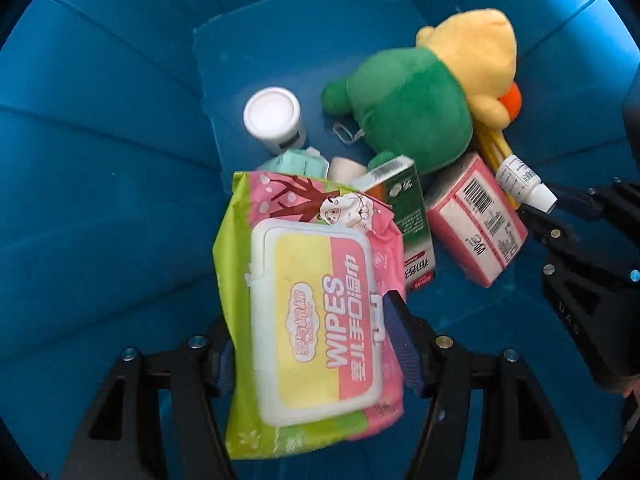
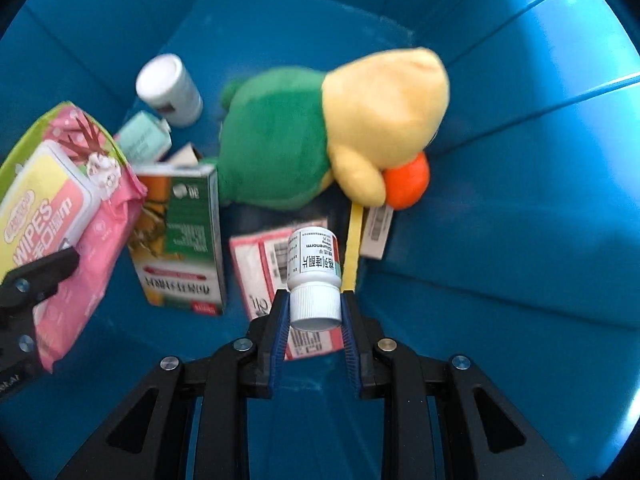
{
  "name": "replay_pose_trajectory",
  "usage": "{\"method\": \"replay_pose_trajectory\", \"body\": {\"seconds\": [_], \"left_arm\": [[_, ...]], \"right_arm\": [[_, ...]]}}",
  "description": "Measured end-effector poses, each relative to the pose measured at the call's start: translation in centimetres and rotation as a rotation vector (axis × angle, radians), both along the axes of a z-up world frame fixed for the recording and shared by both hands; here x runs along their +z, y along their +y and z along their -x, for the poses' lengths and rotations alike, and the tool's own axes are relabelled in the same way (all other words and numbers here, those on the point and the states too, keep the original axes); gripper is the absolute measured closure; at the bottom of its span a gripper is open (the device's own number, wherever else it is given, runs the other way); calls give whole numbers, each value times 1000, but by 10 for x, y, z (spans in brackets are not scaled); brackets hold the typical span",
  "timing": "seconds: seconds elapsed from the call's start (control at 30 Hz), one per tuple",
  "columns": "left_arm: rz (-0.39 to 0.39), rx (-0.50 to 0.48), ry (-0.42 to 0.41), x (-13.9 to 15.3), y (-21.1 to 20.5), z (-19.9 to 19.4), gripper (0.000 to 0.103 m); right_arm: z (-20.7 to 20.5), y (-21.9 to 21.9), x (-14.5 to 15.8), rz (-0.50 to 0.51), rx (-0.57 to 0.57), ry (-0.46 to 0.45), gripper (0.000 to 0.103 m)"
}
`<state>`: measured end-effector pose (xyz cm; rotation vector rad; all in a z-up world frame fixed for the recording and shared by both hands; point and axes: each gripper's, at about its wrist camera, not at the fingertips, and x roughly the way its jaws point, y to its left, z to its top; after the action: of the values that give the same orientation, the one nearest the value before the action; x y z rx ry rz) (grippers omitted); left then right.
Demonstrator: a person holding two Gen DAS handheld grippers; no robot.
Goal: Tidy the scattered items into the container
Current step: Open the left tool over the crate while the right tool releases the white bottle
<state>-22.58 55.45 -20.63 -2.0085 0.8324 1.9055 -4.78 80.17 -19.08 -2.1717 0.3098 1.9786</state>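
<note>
Inside the blue container (image 1: 100,160), a wipes pack (image 1: 312,320) is being gripped by the left gripper (image 1: 312,344); at its three o'clock, a white bottle (image 2: 316,276) is being pinched by the right gripper (image 2: 314,312) fingers.

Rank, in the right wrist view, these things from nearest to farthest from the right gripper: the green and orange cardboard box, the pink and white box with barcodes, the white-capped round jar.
1. Pink and white box: directly beneath the right gripper, on the bin floor.
2. Green and orange box: to its left.
3. White-capped jar: far upper left.
</note>
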Motion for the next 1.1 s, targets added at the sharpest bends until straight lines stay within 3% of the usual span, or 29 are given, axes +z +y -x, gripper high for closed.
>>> {"method": "replay_pose_trajectory", "body": {"seconds": [0.4, 0.5, 0.67, 0.83, 1.1], "left_arm": [[1, -20, 19, 8, 1, -5, 39], [2, -24, 27, 10, 1, -5, 39], [-23, -44, 36, 20, 1, -9, 39], [-30, -67, 63, 31, -1, -13, 39], [-122, -124, 202, 83, -14, -36, 39]], "right_arm": [[-11, -7, -18, 10, 37, -77, 78], [-15, -6, -16, 0, 28, -78, 61], [-20, -9, 2, -28, 41, -38, 13], [-30, -9, 38, -49, 21, 37, 1], [-51, -21, 113, -83, -19, 212, 1]]}}
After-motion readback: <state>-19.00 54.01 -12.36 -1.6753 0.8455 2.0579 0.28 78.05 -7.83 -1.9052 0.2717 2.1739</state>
